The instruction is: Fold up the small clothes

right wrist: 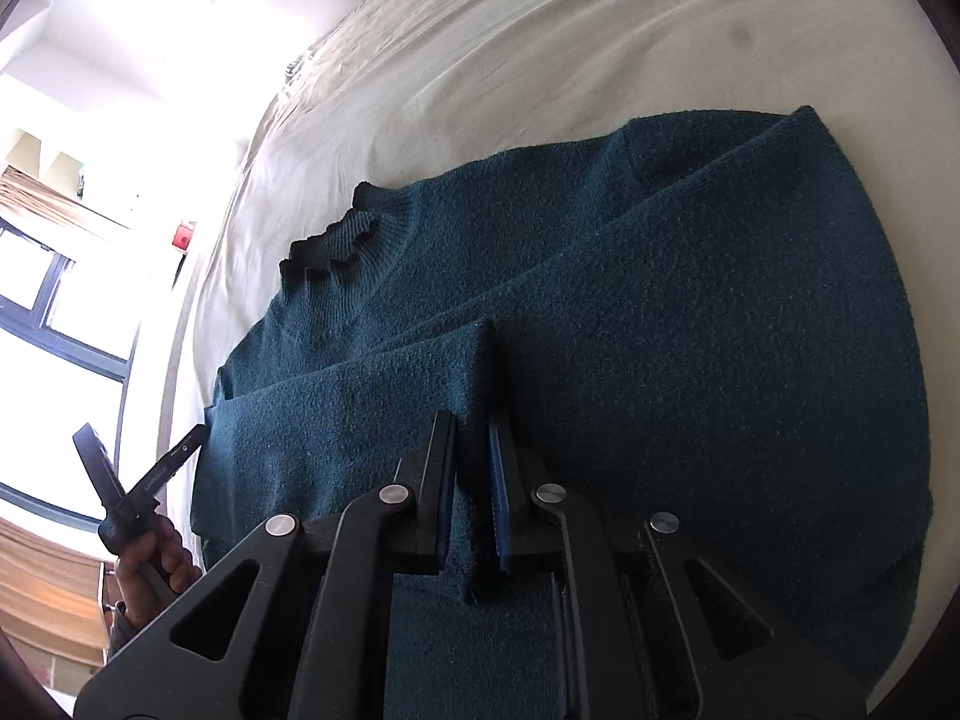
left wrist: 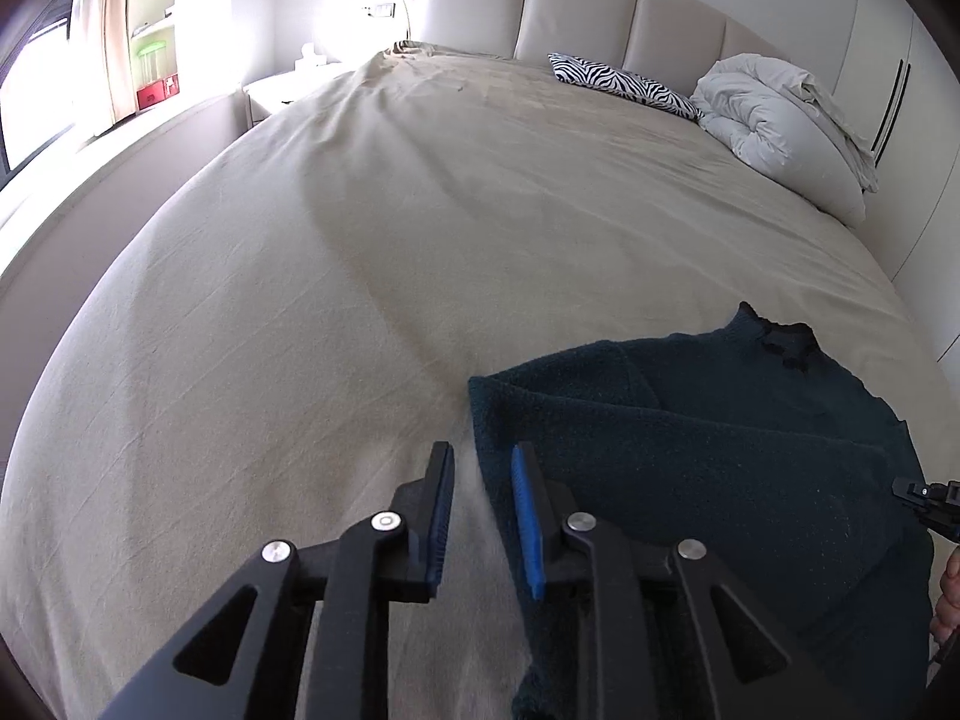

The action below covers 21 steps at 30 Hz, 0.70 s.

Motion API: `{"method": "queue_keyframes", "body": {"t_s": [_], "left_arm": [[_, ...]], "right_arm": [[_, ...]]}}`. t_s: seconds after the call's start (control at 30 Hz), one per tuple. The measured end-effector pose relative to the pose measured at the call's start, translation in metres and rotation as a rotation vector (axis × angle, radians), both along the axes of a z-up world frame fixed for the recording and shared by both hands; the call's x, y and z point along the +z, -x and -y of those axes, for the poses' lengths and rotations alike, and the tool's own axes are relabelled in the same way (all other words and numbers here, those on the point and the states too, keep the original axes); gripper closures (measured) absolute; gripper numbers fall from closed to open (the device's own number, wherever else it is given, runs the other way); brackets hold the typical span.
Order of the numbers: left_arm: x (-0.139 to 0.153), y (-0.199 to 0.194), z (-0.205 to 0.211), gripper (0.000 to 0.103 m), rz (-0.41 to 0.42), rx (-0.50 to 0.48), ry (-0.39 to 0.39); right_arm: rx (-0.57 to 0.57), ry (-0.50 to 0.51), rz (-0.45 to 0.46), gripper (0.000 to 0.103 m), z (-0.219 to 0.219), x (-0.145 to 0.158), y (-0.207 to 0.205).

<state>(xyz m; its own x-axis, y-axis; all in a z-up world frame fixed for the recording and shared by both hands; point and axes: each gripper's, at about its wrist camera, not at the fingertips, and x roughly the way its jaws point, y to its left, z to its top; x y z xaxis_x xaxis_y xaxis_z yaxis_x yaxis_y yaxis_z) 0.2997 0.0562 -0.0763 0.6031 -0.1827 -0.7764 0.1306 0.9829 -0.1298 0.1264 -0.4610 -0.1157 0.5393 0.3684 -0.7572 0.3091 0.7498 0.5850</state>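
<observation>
Sweater (right wrist: 690,312), dark teal knit, lies flat on the beige bed sheet (left wrist: 300,300) near the bed's foot, collar (right wrist: 333,240) toward the window side, both sleeves laid across the body. Right gripper (right wrist: 471,438): jaws clamped on a raised fold of a sleeve cuff. Left gripper (left wrist: 480,468): jaws apart, nothing between them, positioned at the sweater's edge; contact with the fabric cannot be confirmed. Zebra-print pillow (left wrist: 624,84) and white duvet (left wrist: 780,114) sit against the headboard.

The left gripper (left wrist: 480,459) hangs with jaws apart (nothing between them); the right gripper (right wrist: 473,426) pinches a fold of knit.
</observation>
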Motion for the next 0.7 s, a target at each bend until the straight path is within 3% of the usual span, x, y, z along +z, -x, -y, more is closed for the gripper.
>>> {"method": "queue_keyframes", "body": {"t_s": [0.07, 0.17, 0.3, 0.33, 0.4, 0.43, 0.7], "left_arm": [[0.004, 0.018, 0.003, 0.067, -0.010, -0.027, -0.013], [-0.007, 0.033, 0.007, 0.067, -0.055, -0.026, -0.062], [-0.021, 0.042, 0.007, 0.066, -0.054, 0.002, -0.107], [-0.022, 0.043, 0.009, 0.071, -0.045, 0.002, -0.133], [-0.029, 0.044, 0.012, 0.090, -0.046, 0.019, -0.214], [-0.034, 0.044, 0.010, 0.094, -0.050, 0.023, -0.218], [-0.036, 0.051, 0.010, 0.095, -0.020, 0.050, -0.238]], "right_arm": [[0.006, 0.030, 0.016, 0.084, -0.002, 0.012, 0.011], [0.038, 0.040, 0.018, 0.080, -0.012, 0.021, 0.024], [0.074, 0.094, -0.034, 0.080, -0.029, 0.013, 0.029], [0.079, 0.109, -0.030, 0.080, -0.032, 0.012, 0.030], [0.090, 0.134, -0.032, 0.083, -0.035, 0.010, 0.029], [0.089, 0.154, -0.043, 0.092, -0.036, 0.010, 0.028], [0.062, 0.189, -0.057, 0.097, -0.035, 0.003, 0.027]]}}
